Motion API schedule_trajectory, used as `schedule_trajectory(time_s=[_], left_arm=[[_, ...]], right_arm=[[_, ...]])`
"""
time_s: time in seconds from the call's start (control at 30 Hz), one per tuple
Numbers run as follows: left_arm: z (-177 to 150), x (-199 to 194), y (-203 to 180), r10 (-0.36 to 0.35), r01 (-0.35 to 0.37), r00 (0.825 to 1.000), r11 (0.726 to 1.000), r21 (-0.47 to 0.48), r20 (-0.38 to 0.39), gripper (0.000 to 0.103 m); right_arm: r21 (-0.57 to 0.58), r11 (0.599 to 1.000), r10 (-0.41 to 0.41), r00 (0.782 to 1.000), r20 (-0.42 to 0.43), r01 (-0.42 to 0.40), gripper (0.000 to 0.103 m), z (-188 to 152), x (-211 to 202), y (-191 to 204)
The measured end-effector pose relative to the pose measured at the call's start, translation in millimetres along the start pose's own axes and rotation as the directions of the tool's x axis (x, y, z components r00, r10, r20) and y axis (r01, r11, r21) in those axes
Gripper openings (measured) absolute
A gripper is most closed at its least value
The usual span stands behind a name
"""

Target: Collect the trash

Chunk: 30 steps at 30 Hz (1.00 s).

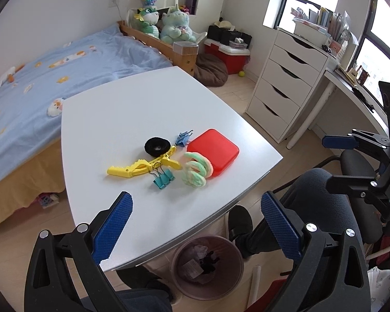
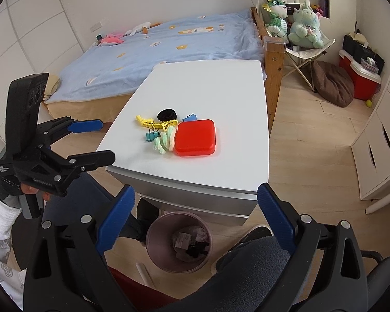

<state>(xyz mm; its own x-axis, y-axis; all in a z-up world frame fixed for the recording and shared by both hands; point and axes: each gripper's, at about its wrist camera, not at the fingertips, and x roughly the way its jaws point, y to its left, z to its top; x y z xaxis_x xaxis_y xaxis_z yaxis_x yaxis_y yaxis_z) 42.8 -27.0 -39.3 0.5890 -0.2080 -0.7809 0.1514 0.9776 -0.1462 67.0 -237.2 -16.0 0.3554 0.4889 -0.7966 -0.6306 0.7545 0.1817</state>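
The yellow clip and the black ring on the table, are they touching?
Touching. In the left wrist view the yellow clip's upper handle meets the black ring's lower right edge, no white table between them.

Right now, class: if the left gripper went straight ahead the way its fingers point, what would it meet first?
Probably the white table: the open left gripper hangs over its near edge, aimed down at the clutter. Next in line are the teal binder clip and the yellow clip. Depth is uncertain.
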Motion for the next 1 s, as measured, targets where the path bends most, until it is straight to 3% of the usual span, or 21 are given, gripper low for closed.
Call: schedule_trajectory(time_s=[0.5,0.87,1.0], left_arm=[[19.0,44.3,34.2,0.101,-0.110,0.992,0.988,-0.113,-0.081,0.095],[17.8,64.4,39.4,0.086,-0.106,0.989,0.979,-0.171,-0.124,0.050],[15.7,68.8,38.2,0.073,-0.096,0.988,0.979,-0.180,-0.133,0.040]], right_arm=[[0.018,1.000,0.006,1.000,-0.005,-0.006,0.094,-0.2,3.9,-8.8],[0.025,1.000,0.003,1.000,-0.008,-0.003,0.094,-0.6,5.0,-14.3],[0.027,1.000,0.002,1.000,-0.009,-0.002,0.094,-1.0,5.3,-15.1]])
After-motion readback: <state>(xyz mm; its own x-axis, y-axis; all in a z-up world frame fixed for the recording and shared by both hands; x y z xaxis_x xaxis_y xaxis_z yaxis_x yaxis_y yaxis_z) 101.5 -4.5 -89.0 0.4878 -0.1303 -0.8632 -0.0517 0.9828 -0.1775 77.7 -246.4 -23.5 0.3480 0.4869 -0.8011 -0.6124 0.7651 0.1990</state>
